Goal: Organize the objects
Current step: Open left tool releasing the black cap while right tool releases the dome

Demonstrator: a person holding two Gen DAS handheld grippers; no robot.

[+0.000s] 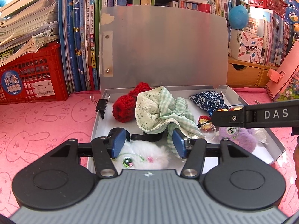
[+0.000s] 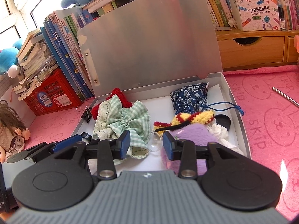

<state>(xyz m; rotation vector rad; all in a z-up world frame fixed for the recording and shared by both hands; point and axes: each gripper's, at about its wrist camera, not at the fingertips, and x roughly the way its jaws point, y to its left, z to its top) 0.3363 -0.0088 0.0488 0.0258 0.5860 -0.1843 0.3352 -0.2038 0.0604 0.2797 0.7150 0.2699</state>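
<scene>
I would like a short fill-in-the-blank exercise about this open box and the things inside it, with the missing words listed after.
1. The lid of the silver box stands ____.
2. The binder clip at the box's edge is ____ in colour.
3. The drawstring pouch is dark ____ with white flowers.
4. The crocheted piece behind the green checked cloth is ____.

Missing words: open; black; blue; red
</scene>
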